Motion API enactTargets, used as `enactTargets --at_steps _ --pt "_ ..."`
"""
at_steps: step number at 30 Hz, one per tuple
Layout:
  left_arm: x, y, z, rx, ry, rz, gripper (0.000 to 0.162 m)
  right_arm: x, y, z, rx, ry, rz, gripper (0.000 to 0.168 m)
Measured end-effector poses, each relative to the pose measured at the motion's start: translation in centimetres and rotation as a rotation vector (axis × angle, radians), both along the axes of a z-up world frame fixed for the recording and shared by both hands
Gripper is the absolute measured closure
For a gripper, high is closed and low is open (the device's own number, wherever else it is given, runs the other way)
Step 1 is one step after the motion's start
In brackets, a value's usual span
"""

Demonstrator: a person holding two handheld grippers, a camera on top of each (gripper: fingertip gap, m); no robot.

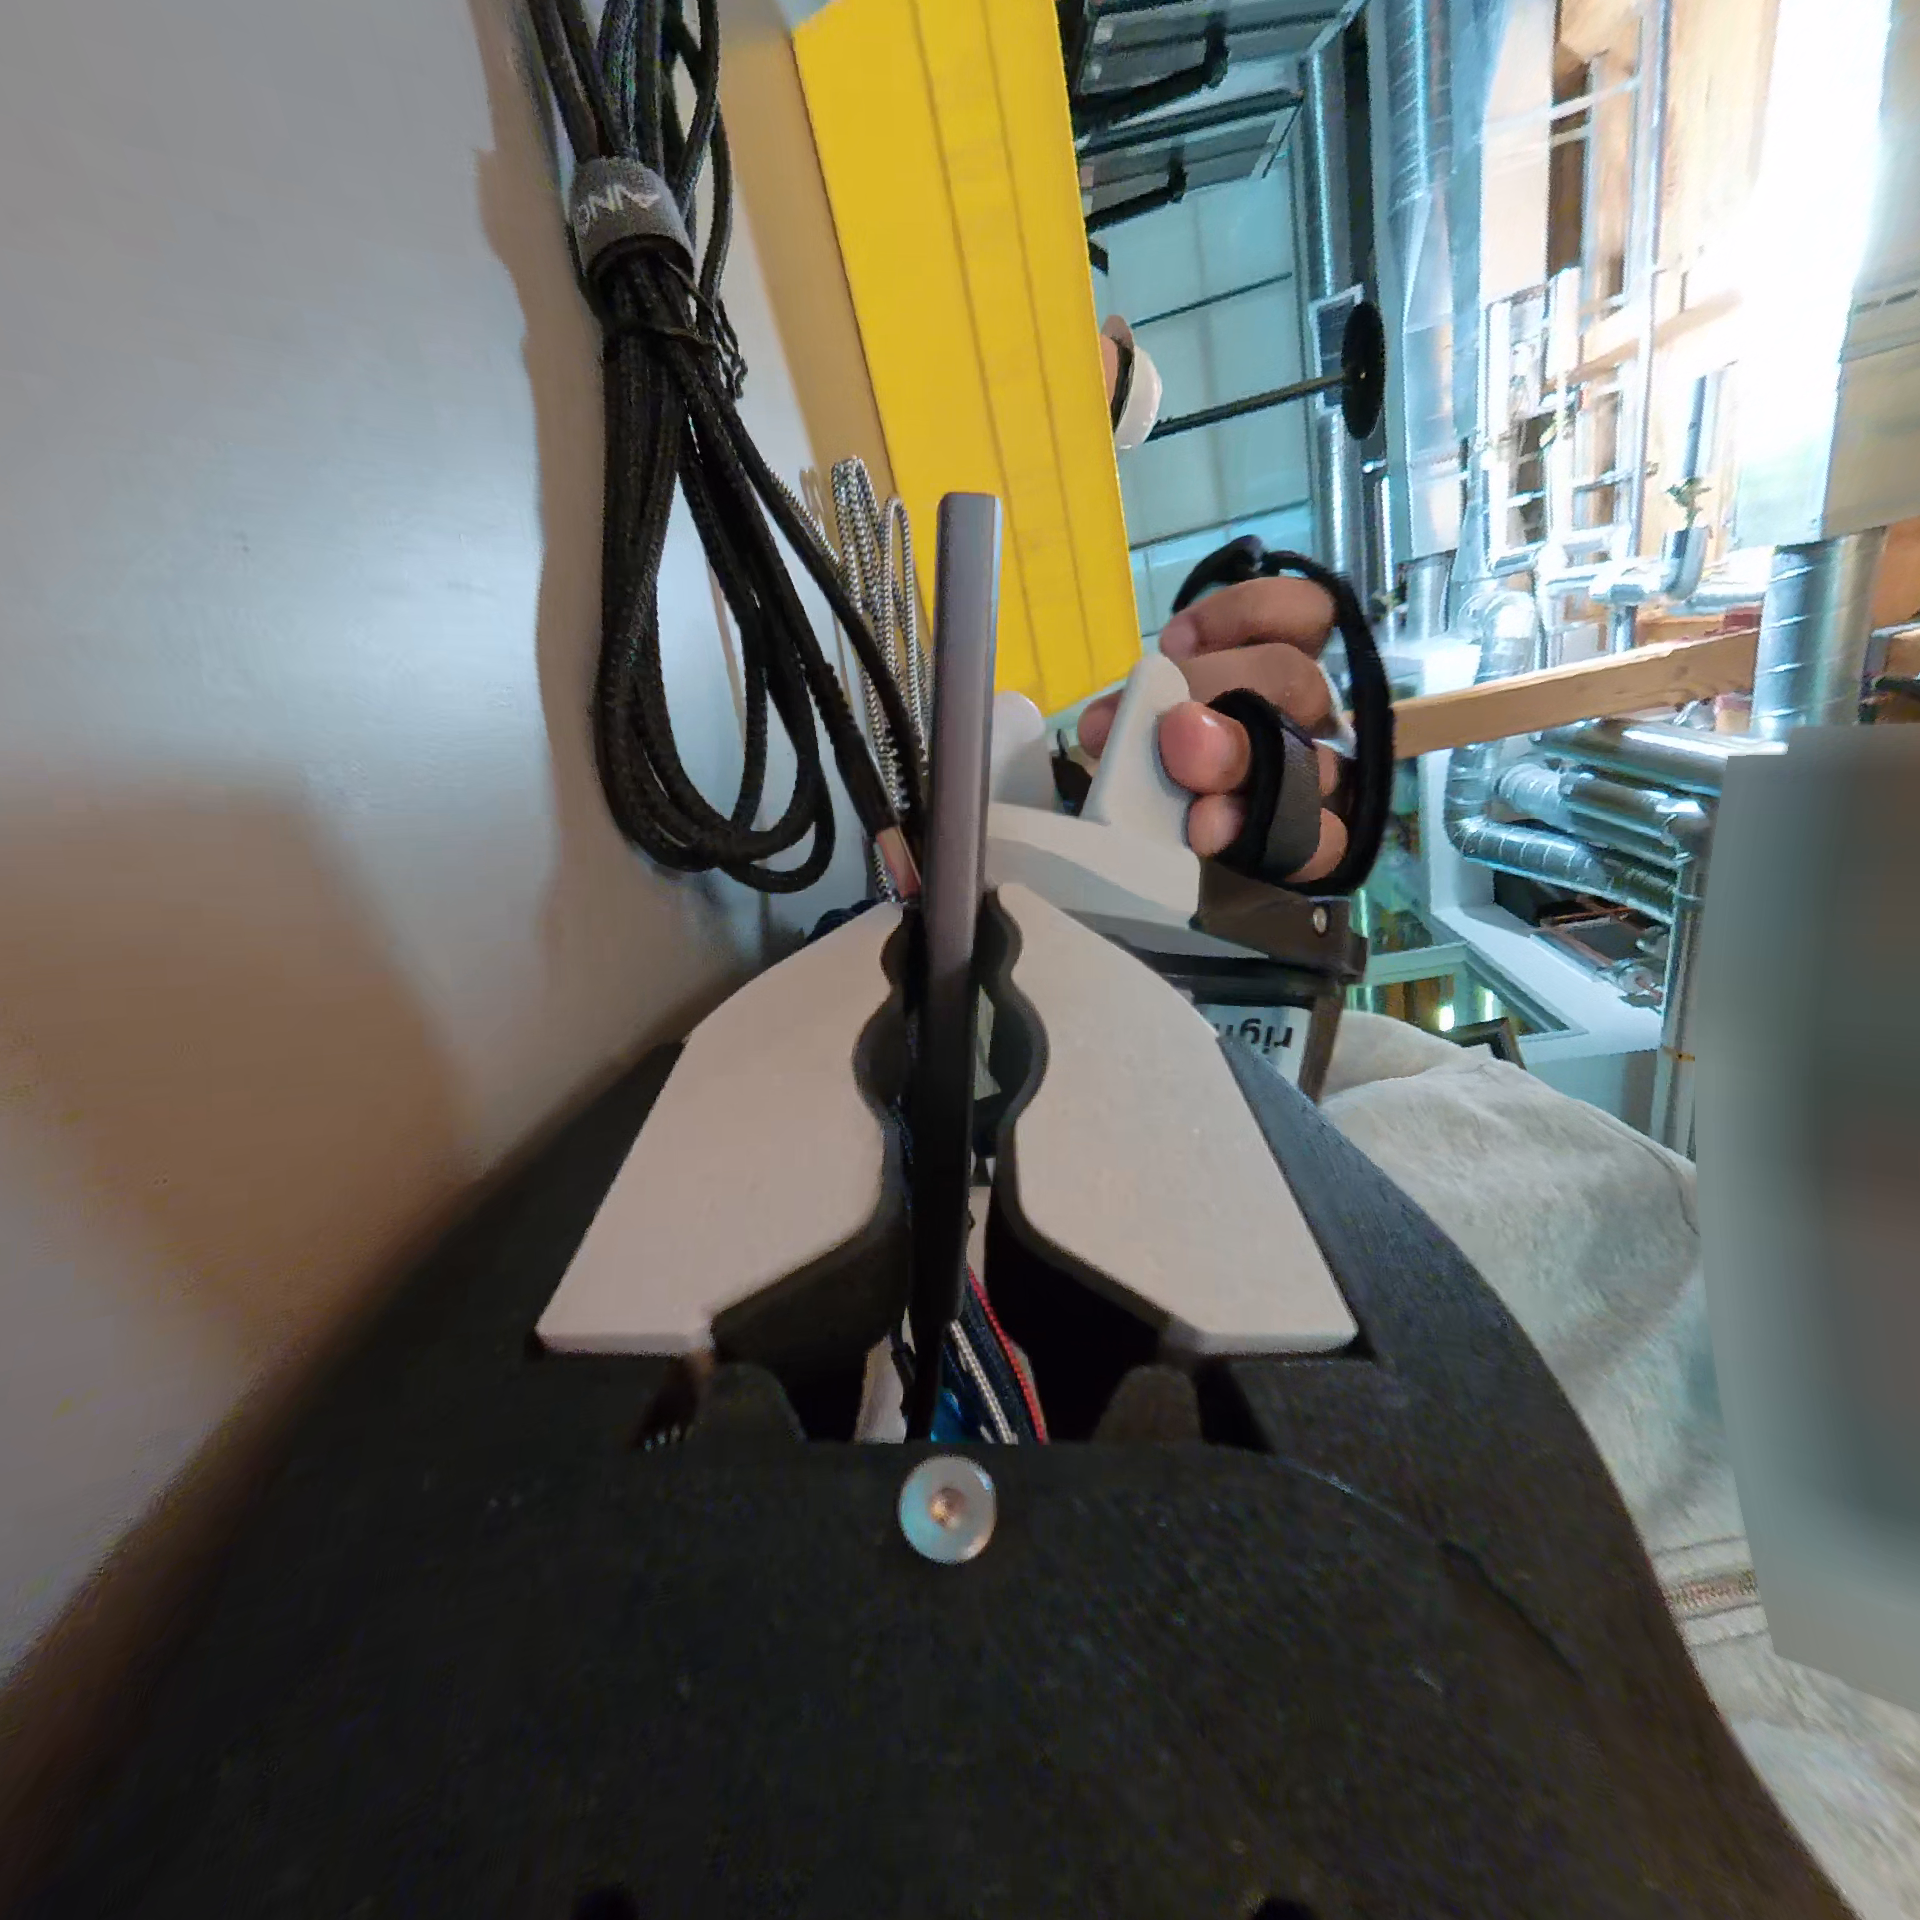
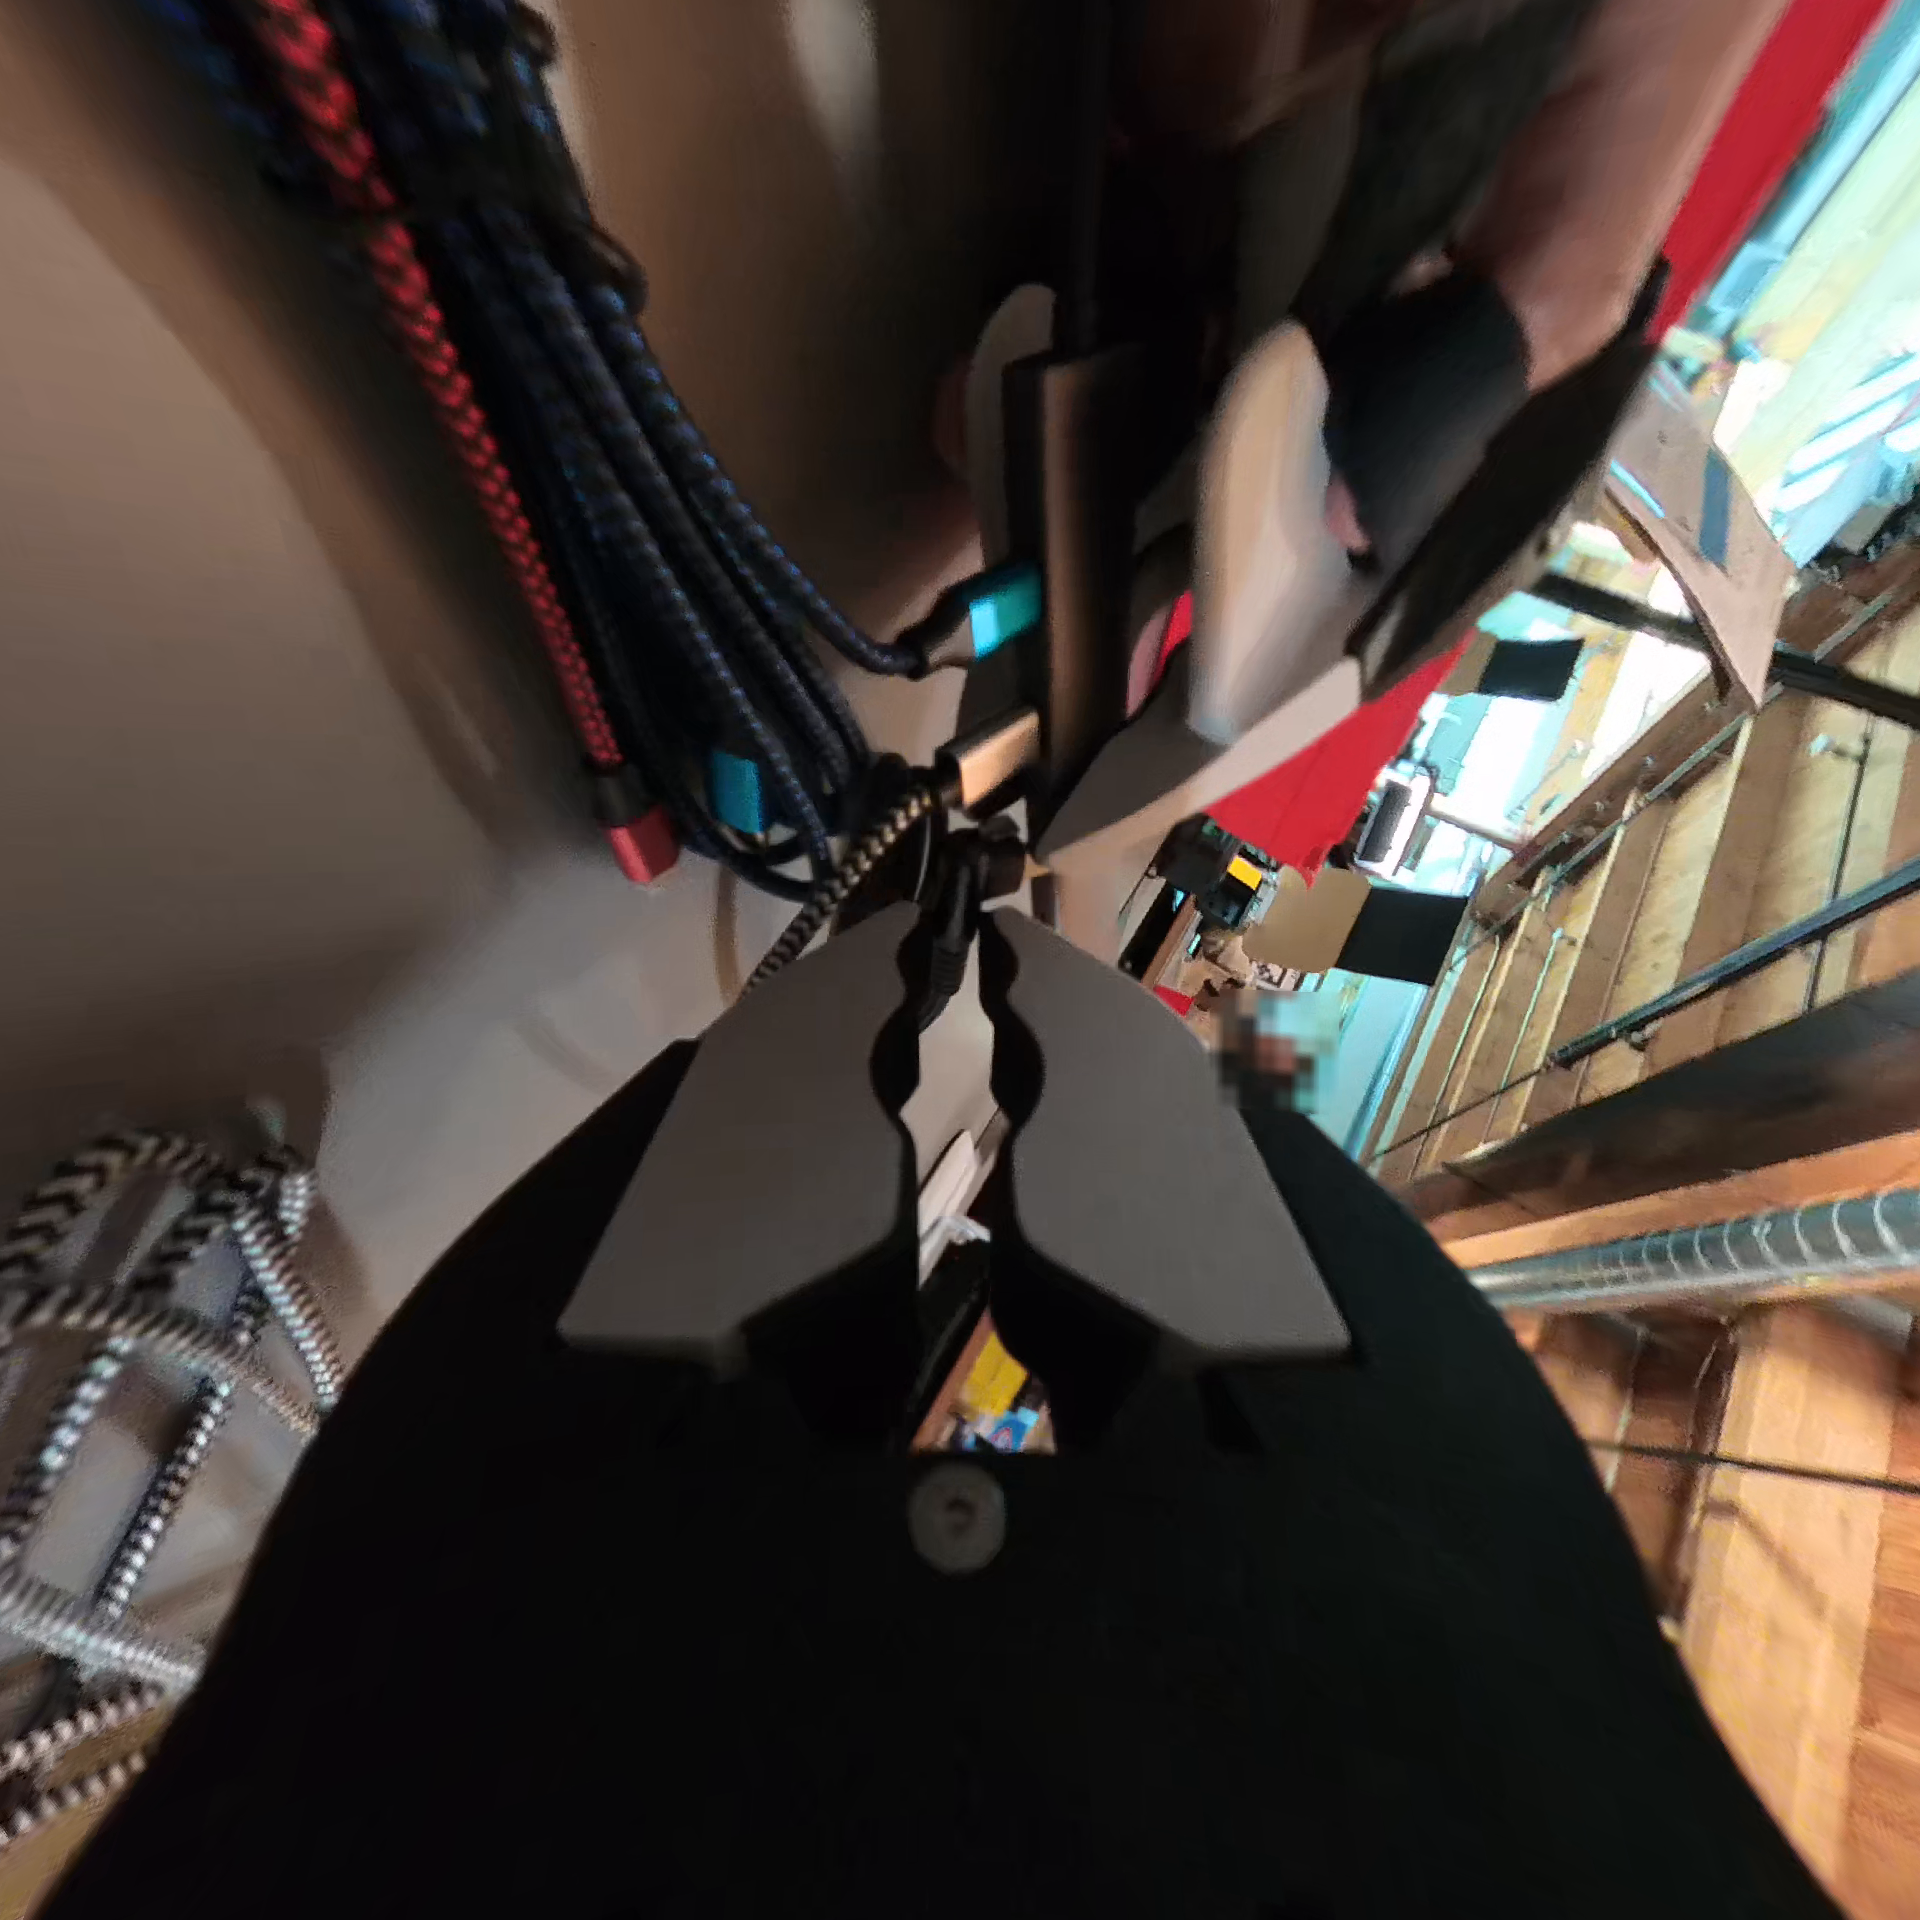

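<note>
Grey slab-like device (image 1: 961, 790) stands edge-on, clamped in my left fingers (image 1: 951, 1039), steadied; my right fingers (image 2: 951, 997) pinch a black cable plug (image 2: 951, 935) just beside its ports.

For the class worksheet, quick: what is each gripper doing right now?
Left gripper: shut on a thin dark flat device, held edge-on.
Right gripper: shut on a black cable near its plug end.

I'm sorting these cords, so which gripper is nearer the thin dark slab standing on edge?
Left. The left gripper is shut on the dark slab, pinching its edge. The right gripper sits below the slab, closed on a black cable.
</note>
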State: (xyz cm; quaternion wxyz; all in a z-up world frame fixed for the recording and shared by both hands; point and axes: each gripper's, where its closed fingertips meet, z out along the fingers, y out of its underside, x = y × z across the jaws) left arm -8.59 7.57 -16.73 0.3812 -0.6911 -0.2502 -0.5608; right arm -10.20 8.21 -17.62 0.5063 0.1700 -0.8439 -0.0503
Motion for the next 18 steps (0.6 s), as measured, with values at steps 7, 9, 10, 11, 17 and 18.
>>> enactTargets --at_steps 7,9,10,11,17,18 --pt "-1.0 -0.1 0.9 0.054 -0.051 0.051 0.153 -0.5 2.1 1.1 -0.308 0.004 -0.110 0.165" --pt "-1.1 -0.2 1.1 0.068 -0.068 0.047 0.152 -0.3 1.9 1.4 -0.382 -0.004 -0.100 0.168" --pt "-1.1 -0.2 1.1 0.071 -0.075 0.048 0.152 -0.3 1.9 1.7 -0.406 -0.002 -0.103 0.168" --pt "-1.1 -0.2 1.1 0.072 -0.079 0.048 0.152 -0.3 2.0 1.9 -0.437 -0.001 -0.113 0.168" --pt "-0.5 -0.3 1.0 0.065 -0.081 0.010 0.153 -1.5 4.2 3.6 -0.974 -0.116 -0.333 0.156" --pt "-0.3 -0.3 1.0 0.068 -0.069 0.000 0.152 -1.5 4.4 3.7 -1.098 -0.170 -0.383 0.154"
